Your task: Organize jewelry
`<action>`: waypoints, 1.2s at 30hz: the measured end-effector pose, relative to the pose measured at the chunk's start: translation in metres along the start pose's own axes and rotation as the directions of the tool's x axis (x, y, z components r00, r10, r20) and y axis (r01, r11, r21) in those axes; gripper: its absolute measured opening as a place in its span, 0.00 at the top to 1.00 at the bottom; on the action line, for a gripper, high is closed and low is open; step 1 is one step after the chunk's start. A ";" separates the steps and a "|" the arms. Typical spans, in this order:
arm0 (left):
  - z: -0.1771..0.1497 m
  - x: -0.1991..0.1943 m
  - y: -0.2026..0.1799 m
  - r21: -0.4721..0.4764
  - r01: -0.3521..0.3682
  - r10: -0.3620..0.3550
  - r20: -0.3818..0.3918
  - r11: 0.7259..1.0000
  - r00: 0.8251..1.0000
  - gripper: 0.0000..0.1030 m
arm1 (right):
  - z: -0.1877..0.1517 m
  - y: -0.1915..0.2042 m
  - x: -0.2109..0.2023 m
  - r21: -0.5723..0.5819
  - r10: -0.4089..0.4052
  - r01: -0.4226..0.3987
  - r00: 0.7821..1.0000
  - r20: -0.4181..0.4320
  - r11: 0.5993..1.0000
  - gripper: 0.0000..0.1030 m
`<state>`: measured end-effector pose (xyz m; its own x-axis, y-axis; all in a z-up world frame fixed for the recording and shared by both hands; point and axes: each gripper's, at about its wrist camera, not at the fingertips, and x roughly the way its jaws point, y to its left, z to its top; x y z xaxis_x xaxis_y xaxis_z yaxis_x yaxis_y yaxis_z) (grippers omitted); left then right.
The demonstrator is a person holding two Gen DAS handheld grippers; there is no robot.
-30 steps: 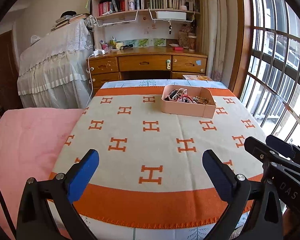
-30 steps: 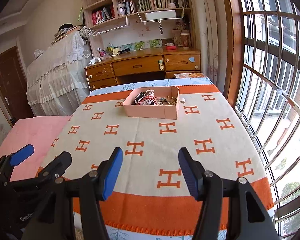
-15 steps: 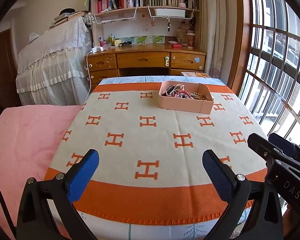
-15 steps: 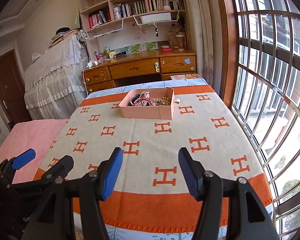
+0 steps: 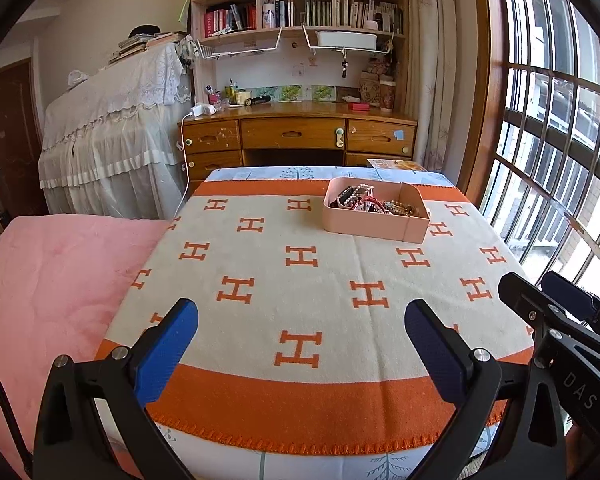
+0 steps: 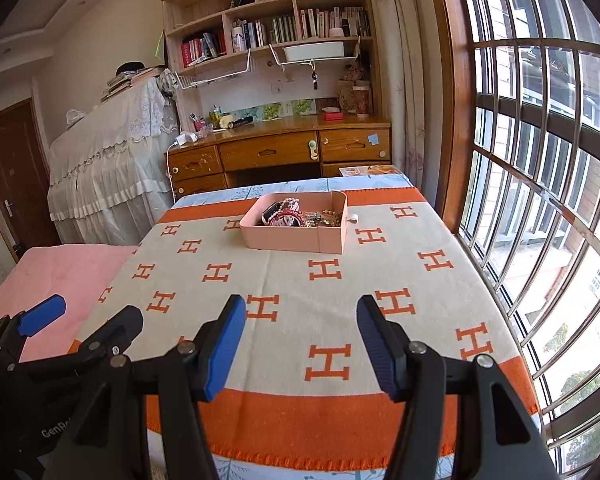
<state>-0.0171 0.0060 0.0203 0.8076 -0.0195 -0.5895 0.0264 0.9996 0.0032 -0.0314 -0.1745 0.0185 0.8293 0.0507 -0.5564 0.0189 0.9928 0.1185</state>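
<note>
Left gripper (image 5: 300, 350) released, jaws spread wide, nothing between them, held above the near orange border of the blanket (image 5: 300, 216). Right gripper (image 6: 300, 346) also released, blue pads apart, nothing held, over the same near edge. Each gripper shows in the other's view: right one at the right edge of the left wrist view, left one at lower left of the right wrist view, side by side and apart.

Blanket is cream with orange H marks and an orange border, spread flat over the table (image 5: 320, 460), whose light printed cover shows at the near edge. Pink tray (image 5: 374, 226) sits on the blanket toward the far right side, well apart from both grippers. Jewelry (image 5: 370, 203) piled inside it: beaded strands, something red, gold-coloured pieces, tangled, single items hard to tell. Small white object (image 6: 353, 219) on the blanket just beside the tray's right wall.

Pink bedding (image 5: 52, 280) to the left of the table. Wooden desk (image 5: 296, 136) beyond, bookshelf (image 5: 300, 12) above it, barred window (image 5: 560, 160) to the right.
</note>
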 end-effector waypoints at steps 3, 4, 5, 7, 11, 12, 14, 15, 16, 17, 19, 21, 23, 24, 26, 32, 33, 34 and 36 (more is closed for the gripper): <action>0.000 0.000 0.000 -0.001 -0.001 0.001 0.001 1.000 1.000 0.01 | 0.000 0.000 -0.001 0.000 0.001 -0.001 1.000 0.001 1.000 0.43; 0.000 0.000 0.000 -0.002 -0.002 0.002 0.001 1.000 1.000 0.01 | 0.000 0.000 0.000 -0.001 -0.001 0.001 1.000 0.001 1.000 0.43; 0.000 0.000 0.000 -0.003 -0.003 0.003 0.001 1.000 1.000 0.01 | 0.000 0.000 0.000 -0.001 -0.001 0.001 1.000 0.001 1.000 0.43; 0.000 0.000 0.001 -0.009 -0.003 0.003 0.000 1.000 1.000 0.01 | 0.000 0.000 -0.001 -0.002 -0.001 0.001 1.000 0.000 1.000 0.43; -0.001 -0.001 0.002 -0.012 -0.006 0.006 -0.003 1.000 1.000 0.01 | 0.000 0.002 -0.001 -0.004 -0.003 0.003 1.000 -0.002 1.000 0.43; -0.001 0.000 0.002 -0.013 -0.006 0.006 -0.004 1.000 1.000 0.01 | 0.000 0.002 -0.001 -0.004 -0.003 0.003 1.000 -0.004 1.000 0.43; -0.001 0.000 0.003 -0.015 -0.006 0.005 -0.007 1.000 1.000 0.01 | 0.000 0.002 -0.002 -0.005 -0.005 0.005 1.000 -0.005 1.000 0.43; -0.001 0.000 0.003 -0.017 -0.006 0.006 -0.008 1.000 1.000 0.01 | 0.000 0.003 -0.001 -0.006 -0.005 0.005 1.000 -0.004 1.000 0.43; -0.002 0.000 0.003 -0.017 -0.007 0.007 -0.009 1.000 1.000 0.01 | 0.000 0.003 -0.001 -0.007 -0.006 0.006 1.000 -0.004 1.000 0.43; -0.002 0.000 0.003 -0.018 -0.008 0.007 -0.010 1.000 1.000 0.01 | 0.000 0.002 -0.001 -0.007 -0.006 0.005 1.000 -0.005 1.000 0.43; -0.003 0.001 0.003 -0.020 -0.008 0.008 -0.015 1.000 1.000 0.01 | 0.000 0.003 -0.001 -0.006 -0.005 0.004 1.000 -0.008 1.000 0.43; -0.003 0.002 0.003 -0.022 -0.006 0.006 -0.022 1.000 1.000 0.01 | 0.000 0.002 0.000 -0.007 -0.007 0.006 1.000 -0.013 1.000 0.43; -0.004 0.003 0.004 -0.026 -0.003 0.003 -0.028 1.000 1.000 0.01 | 0.000 0.001 0.000 -0.009 -0.008 0.008 1.000 -0.018 1.000 0.43; -0.004 0.004 0.004 -0.027 0.000 0.000 -0.030 1.000 1.000 0.01 | 0.000 0.001 0.001 -0.010 -0.009 0.009 1.000 -0.020 1.000 0.43; -0.004 0.005 0.004 -0.029 0.004 -0.005 -0.033 1.000 0.999 0.01 | 0.000 0.001 0.001 -0.010 -0.010 0.009 1.000 -0.019 1.000 0.43; -0.005 0.008 0.004 -0.034 0.003 -0.004 -0.043 0.999 0.999 0.01 | 0.000 0.001 0.001 -0.010 -0.006 0.006 1.000 -0.023 1.000 0.43; -0.005 0.008 0.004 -0.036 0.003 -0.005 -0.045 0.999 0.999 0.01 | -0.001 0.002 0.002 -0.010 -0.006 0.006 1.000 -0.023 1.000 0.43; -0.005 0.008 0.004 -0.037 0.003 -0.005 -0.046 0.999 0.999 0.01 | -0.001 0.001 0.002 -0.011 -0.005 0.005 1.000 -0.025 1.000 0.43; -0.005 0.009 0.004 -0.037 0.002 -0.003 -0.049 0.999 0.999 0.01 | -0.002 0.002 0.004 -0.012 -0.005 0.005 1.000 -0.029 1.000 0.43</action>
<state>-0.0130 0.0098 0.0110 0.7778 -0.0220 -0.6281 0.0059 0.9996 -0.0278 -0.0291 -0.1722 0.0142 0.8126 0.0490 -0.5808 0.0160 0.9942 0.1062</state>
